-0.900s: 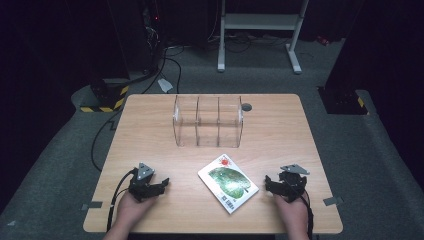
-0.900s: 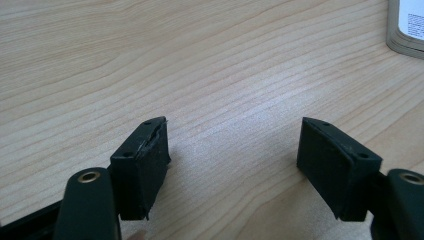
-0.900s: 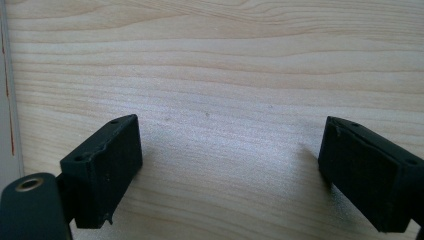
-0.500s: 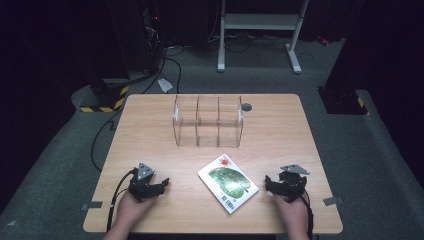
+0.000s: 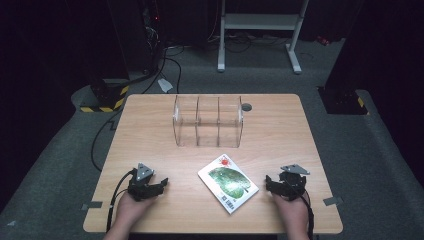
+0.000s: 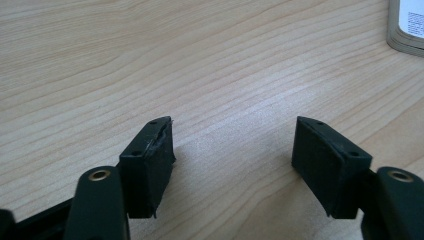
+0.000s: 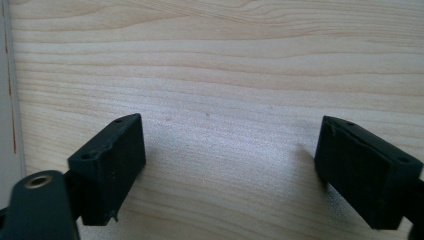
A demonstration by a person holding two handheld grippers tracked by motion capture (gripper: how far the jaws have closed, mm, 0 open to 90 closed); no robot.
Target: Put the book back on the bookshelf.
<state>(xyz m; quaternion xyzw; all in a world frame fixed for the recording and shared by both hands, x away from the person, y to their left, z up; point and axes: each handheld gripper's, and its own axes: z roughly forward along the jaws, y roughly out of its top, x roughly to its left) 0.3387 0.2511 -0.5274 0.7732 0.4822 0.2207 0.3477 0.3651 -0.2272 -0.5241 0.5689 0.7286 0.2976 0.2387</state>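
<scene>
Left gripper (image 5: 161, 183) is seen in the high view resting low on the near left part of the worktop (image 5: 150, 135), held from behind by a hand (image 5: 131, 206) whose forearm enters from the bottom edge; its jaws are pointed right, toward the book (image 5: 228, 183). Right gripper (image 5: 269, 183) is held the same way at the near right by the other hand (image 5: 294, 212), its jaws pointed left at the book. The book is laid flat between the 2 grippers, turned at an angle, apart from both. A clear organiser (image 5: 208, 121) with 3 compartments is stood farther back at the middle of the worktop, and a small dark disc (image 5: 246, 107) is seen just beside its far right corner.

From the left gripper view, the 2 jaws are spread wide over bare wood, with nothing between them; a corner of the book (image 6: 407, 27) is caught at the upper right.

From the right gripper view, the jaws are likewise spread wide and nothing is held; an edge of the book (image 7: 6, 100) is seen along the left border.
</scene>
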